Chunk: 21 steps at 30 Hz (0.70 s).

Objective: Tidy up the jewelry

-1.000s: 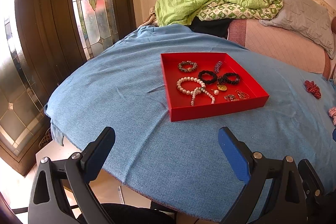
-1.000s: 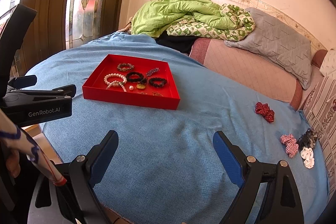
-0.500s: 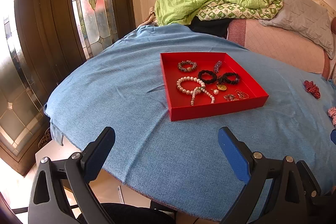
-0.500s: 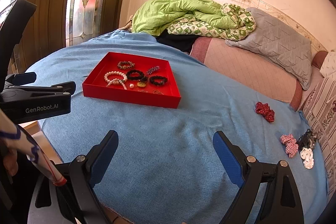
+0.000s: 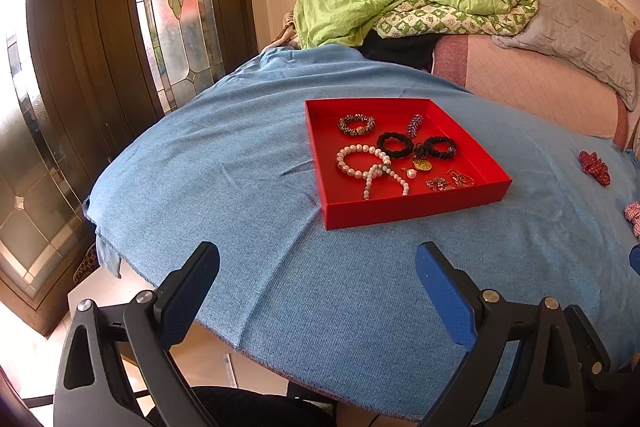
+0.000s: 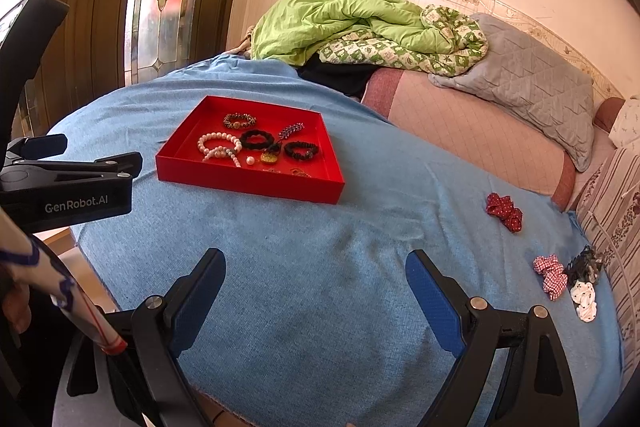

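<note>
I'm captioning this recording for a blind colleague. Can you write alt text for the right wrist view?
A red tray holding pearl bracelets, black hair ties and other small jewelry sits on a blue cloth-covered table. The open right gripper hovers empty in the foreground. Red, checked and white scrunchies lie loose at the table's right edge.

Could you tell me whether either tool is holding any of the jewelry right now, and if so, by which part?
Nothing is held. The left tool and right tool are both open and empty above the blue cloth.
</note>
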{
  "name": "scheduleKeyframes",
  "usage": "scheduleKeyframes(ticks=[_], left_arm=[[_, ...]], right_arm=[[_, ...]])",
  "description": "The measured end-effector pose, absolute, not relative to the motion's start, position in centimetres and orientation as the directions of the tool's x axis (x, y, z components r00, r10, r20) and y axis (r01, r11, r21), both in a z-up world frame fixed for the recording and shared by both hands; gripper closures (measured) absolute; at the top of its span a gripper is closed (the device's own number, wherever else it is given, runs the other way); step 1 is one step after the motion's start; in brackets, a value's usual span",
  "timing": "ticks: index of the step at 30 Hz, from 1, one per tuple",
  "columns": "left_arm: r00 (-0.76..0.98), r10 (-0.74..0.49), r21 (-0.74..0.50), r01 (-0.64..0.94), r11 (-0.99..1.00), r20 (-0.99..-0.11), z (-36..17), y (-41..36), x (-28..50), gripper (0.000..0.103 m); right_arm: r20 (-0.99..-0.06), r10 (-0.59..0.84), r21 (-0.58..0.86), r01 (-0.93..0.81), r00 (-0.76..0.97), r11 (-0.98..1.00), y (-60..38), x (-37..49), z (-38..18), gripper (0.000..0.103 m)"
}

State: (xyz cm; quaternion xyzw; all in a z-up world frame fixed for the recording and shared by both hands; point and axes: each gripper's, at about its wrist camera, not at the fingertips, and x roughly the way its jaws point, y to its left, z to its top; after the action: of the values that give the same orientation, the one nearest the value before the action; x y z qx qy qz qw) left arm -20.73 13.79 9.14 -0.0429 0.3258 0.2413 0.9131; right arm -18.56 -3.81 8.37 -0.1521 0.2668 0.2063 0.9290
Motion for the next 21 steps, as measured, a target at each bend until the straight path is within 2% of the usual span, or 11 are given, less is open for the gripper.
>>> scheduleKeyframes(ticks=[21], left_arm=[[0.670, 0.411, 0.076, -0.470, 0.880, -0.618, 9.12, 13.88, -20.71, 0.005]], right_arm=[[-0.562, 0.304, -0.174, -0.469, 0.769, 0.866, -4.06, -18.28, 8.22, 0.009]])
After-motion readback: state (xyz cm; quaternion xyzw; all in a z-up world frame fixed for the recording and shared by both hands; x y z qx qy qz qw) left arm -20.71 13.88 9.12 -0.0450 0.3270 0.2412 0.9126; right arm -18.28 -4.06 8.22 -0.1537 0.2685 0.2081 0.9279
